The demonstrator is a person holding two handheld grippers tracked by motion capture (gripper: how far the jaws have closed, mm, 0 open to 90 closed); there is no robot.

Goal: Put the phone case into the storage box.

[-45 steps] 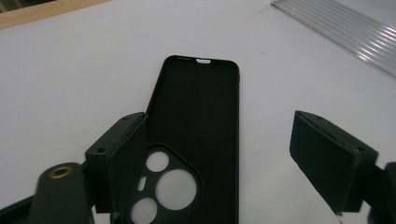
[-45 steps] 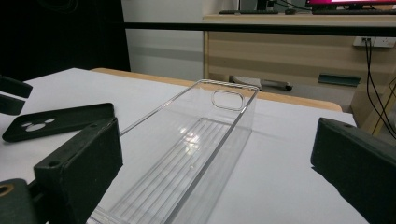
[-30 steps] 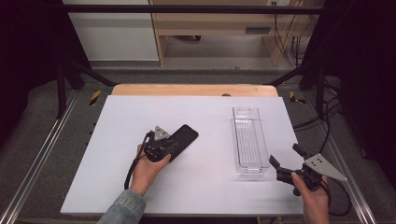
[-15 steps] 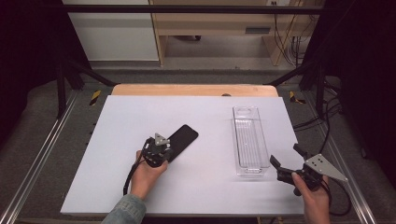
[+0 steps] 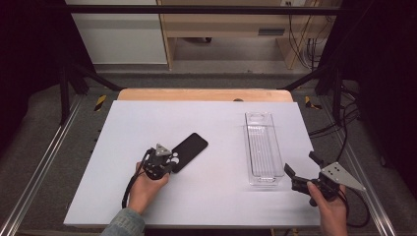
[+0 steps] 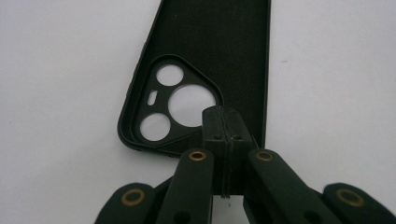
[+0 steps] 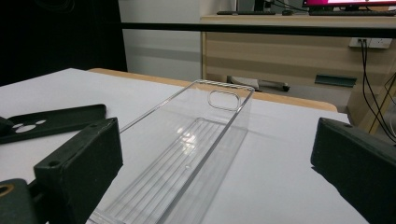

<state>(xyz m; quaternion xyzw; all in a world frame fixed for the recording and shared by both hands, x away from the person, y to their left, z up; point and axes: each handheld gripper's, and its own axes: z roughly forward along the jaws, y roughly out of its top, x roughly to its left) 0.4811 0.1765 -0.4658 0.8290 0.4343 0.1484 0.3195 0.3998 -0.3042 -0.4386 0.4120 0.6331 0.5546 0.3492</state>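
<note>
A broad white table, matte and smooth, fills the middle of the high view, with a strip of pale wood along its far edge and metal rails down both sides.

On the right half lies a long, narrow tray of clear hard plastic, set lengthwise from near to far. Its floor is ribbed with fine parallel ridges, its walls are straight and glossy, and the far end wall has a rounded slot cut through it as a handle.

Left of centre lies a black phone case, a slim rounded rectangle lying diagonally, its inside facing up. The lining looks dull and slightly fuzzy, the rim smoother. A rounded triangular camera panel at its near end has three round holes and one small slot, the white table showing through them.

The left gripper is clenched, its two black pads pressed flat together on the case's near edge beside the camera panel.

The right gripper sits near the tray's near right corner, released, its blocky black jaws spread wide with the tray's near end between them, touching nothing.
</note>
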